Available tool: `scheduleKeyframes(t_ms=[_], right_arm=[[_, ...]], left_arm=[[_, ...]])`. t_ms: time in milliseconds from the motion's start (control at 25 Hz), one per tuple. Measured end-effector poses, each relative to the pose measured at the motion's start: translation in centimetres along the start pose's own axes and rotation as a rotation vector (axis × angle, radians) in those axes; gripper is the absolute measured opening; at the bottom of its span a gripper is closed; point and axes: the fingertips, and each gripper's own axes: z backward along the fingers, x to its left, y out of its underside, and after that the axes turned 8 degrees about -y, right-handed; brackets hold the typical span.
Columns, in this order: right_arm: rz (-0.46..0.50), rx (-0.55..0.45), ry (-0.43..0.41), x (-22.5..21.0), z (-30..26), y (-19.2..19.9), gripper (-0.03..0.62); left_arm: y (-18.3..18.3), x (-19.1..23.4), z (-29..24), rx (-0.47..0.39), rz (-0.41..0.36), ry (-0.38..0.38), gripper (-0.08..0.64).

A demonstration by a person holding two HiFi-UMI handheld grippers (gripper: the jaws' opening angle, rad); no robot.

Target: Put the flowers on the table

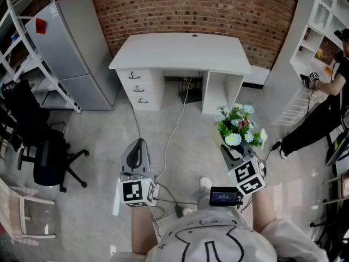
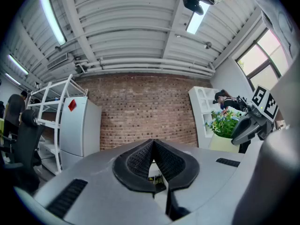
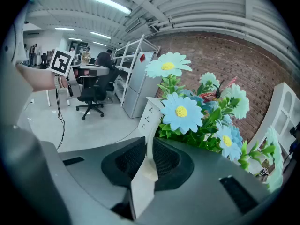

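Gripping the thin white rim of the pot (image 3: pixel 150 142), the right gripper (image 1: pixel 230 154) had its jaws closed tight on that wall. The flowers (image 1: pixel 240 127) stood upright above the jaws. In my judgement this hold was chosen to carry the pot level by its edge and leave its base free for setting down. The flowers were in the air over the floor at about one o'clock from the person, short of the table (image 1: pixel 180 51) at twelve o'clock, so the task was not yet done.

The left gripper (image 2: pixel 153 159) was closed with nothing between its jaws and was held at eleven o'clock, well apart from the pot. It appeared to be held in reserve.

The table top showed bare white surface across its width, with its front edge nearest the person. A cable (image 1: pixel 173 125) ran across the floor between the person and the table and was judged a trip risk. A grey fridge (image 1: pixel 76 48) stood at ten o'clock and a black chair (image 1: pixel 46 157) at nine o'clock, both off the direct path. Another person (image 1: pixel 322 113) worked at a white shelf (image 1: pixel 322 15) at two o'clock.
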Motion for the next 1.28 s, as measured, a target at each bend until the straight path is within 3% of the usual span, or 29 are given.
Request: scheduleKeyframes(t_ms=[600,1040,1280], right_arm=[[-0.011,-0.05,-0.045,-9.6,-5.6,-0.7,0.049],[0.053,-0.058,-0.09,-19.5,-9.1,-0.4,0.049],[0.092,-0.063,-0.125,-23.3,-10.1,0.3,0.049]], left_arm=[[0.4,-2.4,-10.1,0.016,-0.035,-0.027,0.012],[-0.2,-6.3,-20.0,-0.001,-0.033,-0.066,0.012],[0.0,-8.4,-22.6,0.001,-0.02,-0.109,0.012]])
